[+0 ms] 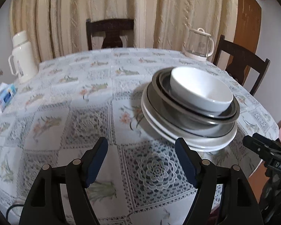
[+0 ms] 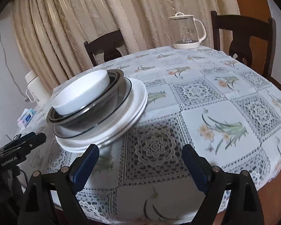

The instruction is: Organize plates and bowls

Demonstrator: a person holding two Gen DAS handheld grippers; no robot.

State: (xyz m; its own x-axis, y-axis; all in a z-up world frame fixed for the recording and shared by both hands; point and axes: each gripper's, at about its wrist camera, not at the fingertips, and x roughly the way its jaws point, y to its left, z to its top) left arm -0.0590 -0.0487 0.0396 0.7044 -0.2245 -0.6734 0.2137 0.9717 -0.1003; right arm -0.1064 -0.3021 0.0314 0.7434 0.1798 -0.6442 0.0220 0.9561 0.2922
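A stack of dishes stands on the round table: a white bowl (image 1: 201, 89) (image 2: 80, 93) on top, nested metal bowls (image 1: 196, 116) (image 2: 88, 114) under it, and white plates (image 1: 206, 142) (image 2: 134, 101) at the bottom. My left gripper (image 1: 142, 144) hangs open just in front and left of the stack, its right fingertip (image 1: 181, 144) close to the plate rim. On the other side my right gripper (image 2: 140, 151) is open too, with its left fingertip (image 2: 92, 150) near the plate edge. Neither holds anything.
The table wears a floral lace-pattern cloth (image 1: 88, 116) (image 2: 215, 101). A white thermos (image 1: 21, 56) (image 2: 34, 86) and a small packet (image 1: 4, 95) (image 2: 27, 117) sit at the left, a glass kettle (image 1: 200, 45) (image 2: 187, 31) at the back. Dark chairs (image 1: 110, 33) (image 2: 243, 37) ring the table.
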